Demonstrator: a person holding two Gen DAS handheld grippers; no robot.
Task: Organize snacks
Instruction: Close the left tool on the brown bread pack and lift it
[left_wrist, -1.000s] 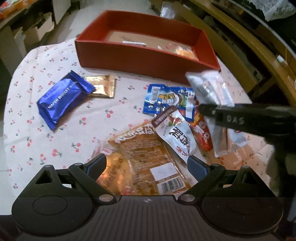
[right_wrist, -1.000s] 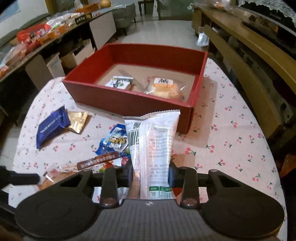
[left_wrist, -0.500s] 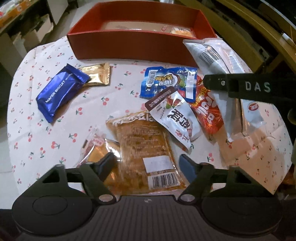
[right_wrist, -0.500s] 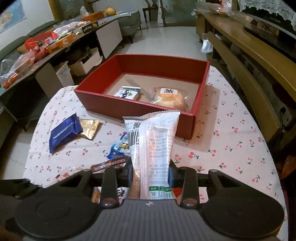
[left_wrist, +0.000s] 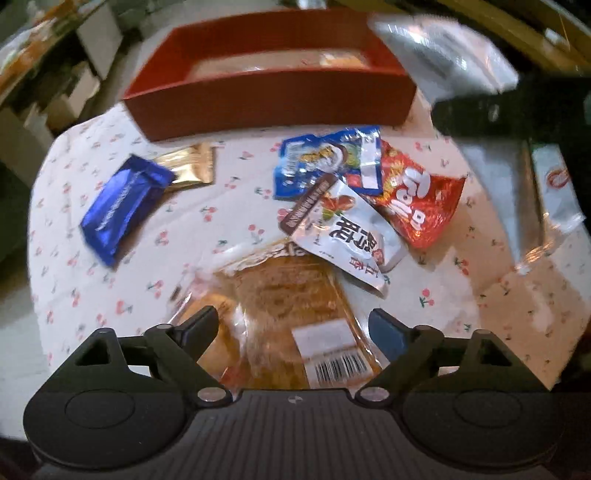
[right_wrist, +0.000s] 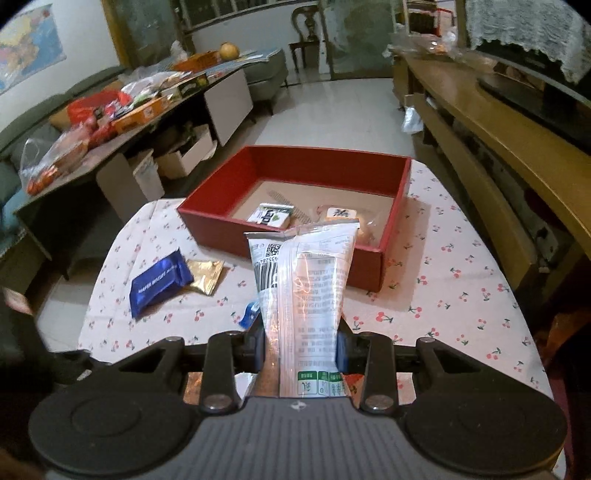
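My right gripper (right_wrist: 301, 347) is shut on a tall clear-and-white snack packet (right_wrist: 304, 284), held upright above the table in front of the red box (right_wrist: 221, 232). The left wrist view shows this packet (left_wrist: 443, 55) raised at the top right. My left gripper (left_wrist: 291, 325) points down over an orange bread packet (left_wrist: 291, 306). Its jaws are opening, and the packet lies between them without being pressed. Beyond it lie a white packet (left_wrist: 347, 232), a red one (left_wrist: 417, 199) and a blue one (left_wrist: 325, 158). The box holds a small green-and-white packet (right_wrist: 271, 214) and a wrapped bun (right_wrist: 340, 214).
A dark blue wafer packet (left_wrist: 122, 206) and a gold sachet (left_wrist: 188, 166) lie left of the pile on the cherry-print tablecloth (right_wrist: 443, 295). A cluttered side table (right_wrist: 129, 110) stands at the left and a wooden bench (right_wrist: 498, 155) at the right.
My right gripper has risen with its packet, which now stands higher before the box. My left gripper's jaws narrowed over the bread packet, then widened again, and the hand shifted slightly.
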